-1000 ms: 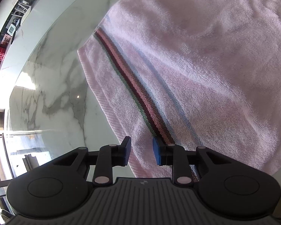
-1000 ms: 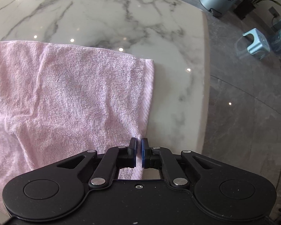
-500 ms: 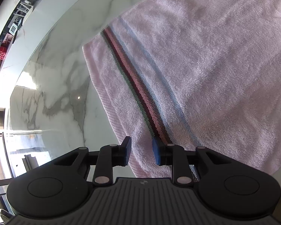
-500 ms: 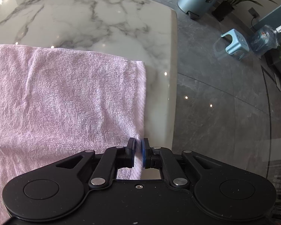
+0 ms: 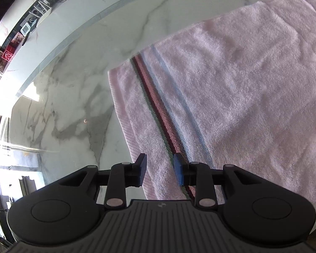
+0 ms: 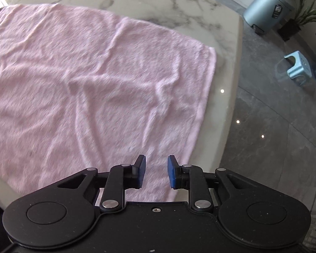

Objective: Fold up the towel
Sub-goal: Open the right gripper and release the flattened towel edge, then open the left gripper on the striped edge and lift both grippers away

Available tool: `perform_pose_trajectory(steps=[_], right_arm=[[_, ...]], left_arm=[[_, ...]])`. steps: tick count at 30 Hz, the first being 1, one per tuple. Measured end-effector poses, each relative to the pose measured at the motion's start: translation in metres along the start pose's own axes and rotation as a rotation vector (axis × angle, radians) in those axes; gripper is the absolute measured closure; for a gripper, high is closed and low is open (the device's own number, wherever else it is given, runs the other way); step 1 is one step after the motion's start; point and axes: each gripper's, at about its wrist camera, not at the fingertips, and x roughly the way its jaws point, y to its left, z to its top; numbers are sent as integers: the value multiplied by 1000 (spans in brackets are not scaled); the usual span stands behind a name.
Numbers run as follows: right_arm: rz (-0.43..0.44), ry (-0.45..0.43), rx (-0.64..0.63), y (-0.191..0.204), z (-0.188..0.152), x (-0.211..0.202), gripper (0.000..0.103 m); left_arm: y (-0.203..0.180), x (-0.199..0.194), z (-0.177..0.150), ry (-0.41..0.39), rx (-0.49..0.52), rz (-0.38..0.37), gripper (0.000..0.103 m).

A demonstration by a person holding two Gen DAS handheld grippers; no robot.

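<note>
Pink towel (image 6: 99, 80) spread flat on the marble tabletop (image 5: 73, 88), both grippers above it with nothing held.

The left gripper (image 5: 159, 169) hangs over the striped end, jaws opening, pads clear of the cloth. The right gripper (image 6: 155, 171) hangs over the near edge by the plain end, jaws opening, gripping nothing.

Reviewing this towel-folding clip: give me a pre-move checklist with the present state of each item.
1. Towel lies spread on the marble table: ok.
2. Towel smooth: not ok, creases across the middle.
3. Left tongs free of cloth: ok, jaws opening, striped end below them.
4. Right tongs free of cloth: ok, jaws opening above the plain end.
5. Near edge fully on the table: cannot tell, hidden by the tongs.
</note>
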Motion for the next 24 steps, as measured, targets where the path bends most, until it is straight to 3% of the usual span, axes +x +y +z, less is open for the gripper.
perform_pose_trajectory(steps=[6,24], right_arm=[[15,-8,17,13,-30,13,84],[14,-21,4,16,-53,3,84]], left_arm=[[-3,14,9,1,-28,-24,76],[16,32,18,-11,-77,-23,74]])
